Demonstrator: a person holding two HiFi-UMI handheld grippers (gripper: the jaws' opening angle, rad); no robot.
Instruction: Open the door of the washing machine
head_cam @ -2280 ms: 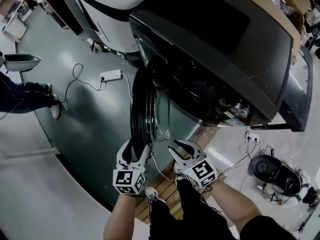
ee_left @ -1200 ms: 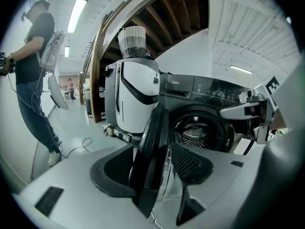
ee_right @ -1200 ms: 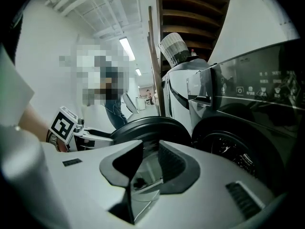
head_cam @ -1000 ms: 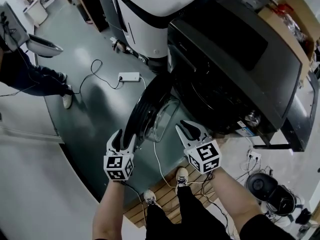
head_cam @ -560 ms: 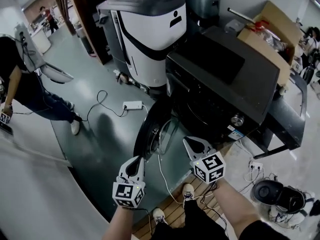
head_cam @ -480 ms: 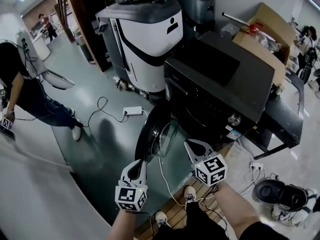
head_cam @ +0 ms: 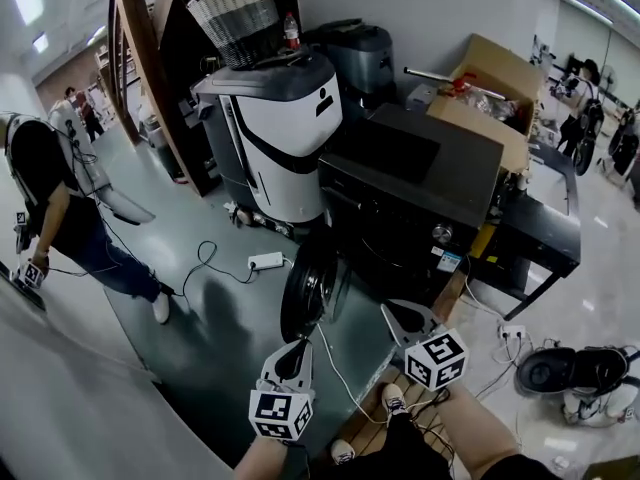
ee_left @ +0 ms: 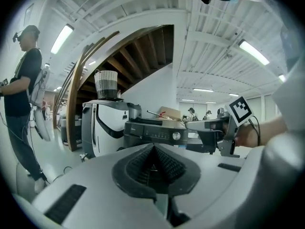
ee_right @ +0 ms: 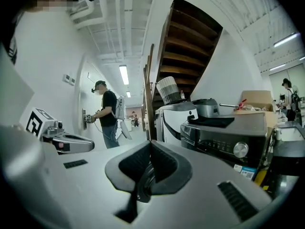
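Observation:
The black washing machine [head_cam: 420,203] stands ahead with its round door [head_cam: 308,286] swung open toward me. In the head view my left gripper [head_cam: 295,353] is shut and empty, held low in front of the door and apart from it. To its right my right gripper [head_cam: 400,318] is also shut and empty. The left gripper view shows closed jaws [ee_left: 153,151] with the machine's control panel [ee_left: 162,135] beyond. Over the closed jaws [ee_right: 150,149] in the right gripper view I see the machine's knob [ee_right: 240,150].
A white and grey machine [head_cam: 275,133] with a wicker basket [head_cam: 235,13] on top stands left of the washer. A cardboard box [head_cam: 490,88] sits behind it. A power strip and cable [head_cam: 262,261] lie on the floor. A person [head_cam: 55,203] stands at left.
Both grippers have closed and risen away from the open door. The head view has lifted, so the whole washer and the room behind it show.

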